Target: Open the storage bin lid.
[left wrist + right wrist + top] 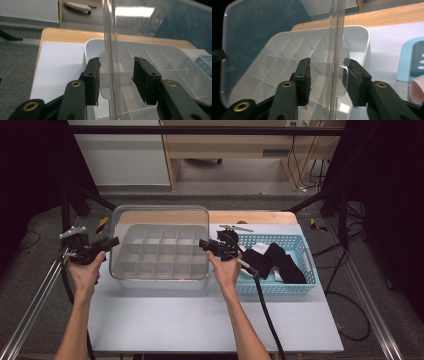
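A clear plastic lid (160,215) hangs a little above a white box with several compartments (150,282), tilted up at its far side. My left gripper (114,241) is shut on the lid's left edge, and my right gripper (202,244) is shut on its right edge. In the left gripper view the pads of the left gripper (116,80) straddle the lid's rim (110,37) and its side tab, with the box (175,57) below. In the right gripper view the right gripper (327,81) clamps the lid's (262,30) opposite rim over the box (359,37).
A blue slotted basket (300,240) stands right of the box and holds black socks (280,260) and something white. Its corner (409,55) lies close beside the right gripper. The grey mat (200,315) lies in front of the box. Dark frame posts flank the table.
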Tool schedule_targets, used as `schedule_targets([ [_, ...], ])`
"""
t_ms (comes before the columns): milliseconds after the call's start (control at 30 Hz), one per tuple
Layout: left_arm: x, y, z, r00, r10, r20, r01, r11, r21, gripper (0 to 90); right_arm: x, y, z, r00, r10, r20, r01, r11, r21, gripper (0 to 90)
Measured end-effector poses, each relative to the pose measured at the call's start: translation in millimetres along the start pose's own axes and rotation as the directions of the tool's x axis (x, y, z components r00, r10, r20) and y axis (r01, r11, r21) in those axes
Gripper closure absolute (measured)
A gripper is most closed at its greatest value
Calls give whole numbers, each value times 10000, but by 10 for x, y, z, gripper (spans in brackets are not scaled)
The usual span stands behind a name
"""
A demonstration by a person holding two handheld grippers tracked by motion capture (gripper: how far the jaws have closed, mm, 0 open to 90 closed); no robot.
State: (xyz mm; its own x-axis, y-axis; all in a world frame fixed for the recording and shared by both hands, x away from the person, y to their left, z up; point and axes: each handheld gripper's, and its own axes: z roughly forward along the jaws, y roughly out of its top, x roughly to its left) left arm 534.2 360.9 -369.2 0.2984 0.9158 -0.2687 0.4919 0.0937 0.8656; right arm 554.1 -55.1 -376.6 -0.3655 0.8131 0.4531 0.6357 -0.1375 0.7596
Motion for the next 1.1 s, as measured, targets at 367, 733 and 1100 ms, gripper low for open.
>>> schedule_targets([
  [367,-113,-14,-288,9992,346,209,-333,9976,-608,610,94,29,-307,9984,-263,-501,256,9996,-142,656],
  [733,-304,-27,-592,9965,789,267,-760,9924,-966,630,121,-42,-613,9927,-447,-1118,410,9985,-355,679],
  [1100,-515,-90,-814,9920,1245,222,-1216,9872,-1031,631,144,-154,-948,9860,-876,-1421,815,9955,-476,689],
])
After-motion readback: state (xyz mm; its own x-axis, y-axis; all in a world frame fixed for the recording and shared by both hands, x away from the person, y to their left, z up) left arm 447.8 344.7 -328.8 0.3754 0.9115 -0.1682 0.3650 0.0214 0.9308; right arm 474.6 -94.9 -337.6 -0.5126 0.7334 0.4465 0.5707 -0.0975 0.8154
